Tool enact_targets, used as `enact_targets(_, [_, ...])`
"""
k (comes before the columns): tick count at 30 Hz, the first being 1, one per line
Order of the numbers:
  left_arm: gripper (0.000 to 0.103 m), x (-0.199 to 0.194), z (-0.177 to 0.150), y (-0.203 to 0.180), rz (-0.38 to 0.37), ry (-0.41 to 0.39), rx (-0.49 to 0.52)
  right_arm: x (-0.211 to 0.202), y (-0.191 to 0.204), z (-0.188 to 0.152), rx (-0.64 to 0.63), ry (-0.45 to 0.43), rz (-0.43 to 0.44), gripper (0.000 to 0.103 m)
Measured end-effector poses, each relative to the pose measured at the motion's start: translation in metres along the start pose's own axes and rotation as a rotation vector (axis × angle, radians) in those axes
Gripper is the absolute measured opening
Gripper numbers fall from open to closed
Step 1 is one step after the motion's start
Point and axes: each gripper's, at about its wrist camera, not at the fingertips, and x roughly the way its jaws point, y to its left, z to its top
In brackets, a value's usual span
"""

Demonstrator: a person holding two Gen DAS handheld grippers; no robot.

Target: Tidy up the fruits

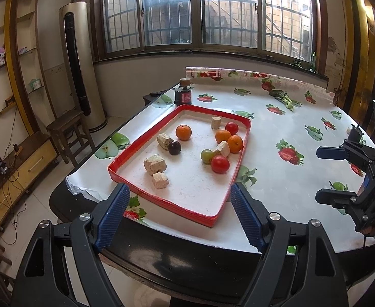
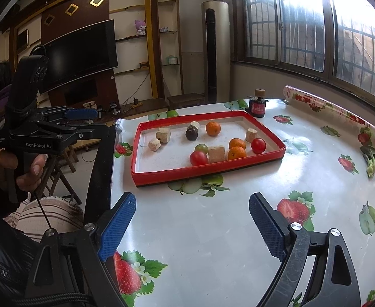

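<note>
A red-rimmed white tray (image 1: 126,151) (image 2: 205,172) lies on the table. In it are three oranges (image 1: 183,132) (image 2: 213,128), two red tomatoes (image 1: 220,164) (image 2: 198,158), a green fruit (image 1: 207,155) (image 2: 201,148), a dark plum (image 1: 174,147) (image 2: 191,133) and several beige blocks (image 1: 154,163) (image 2: 216,154). My left gripper (image 1: 179,192) is open and empty, just short of the tray's near rim. My right gripper (image 2: 192,202) is open and empty above the tablecloth, short of the tray; it also shows in the left wrist view (image 1: 325,174).
A dark jar with a cork lid (image 1: 183,92) (image 2: 258,106) stands beyond the tray. Green leafy vegetables (image 1: 284,98) (image 2: 372,158) lie at the far side of the fruit-print tablecloth. A wooden stool (image 1: 67,130) stands left of the table.
</note>
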Motion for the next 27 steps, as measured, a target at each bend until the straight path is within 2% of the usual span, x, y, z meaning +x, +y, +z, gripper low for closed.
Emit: enact_targets(27, [0.081,0.0002,-0.0024,0.0012,0.015,-0.012,0.000,0.0004,0.0015,-0.0018,-0.008,-0.001,0.003,0.091])
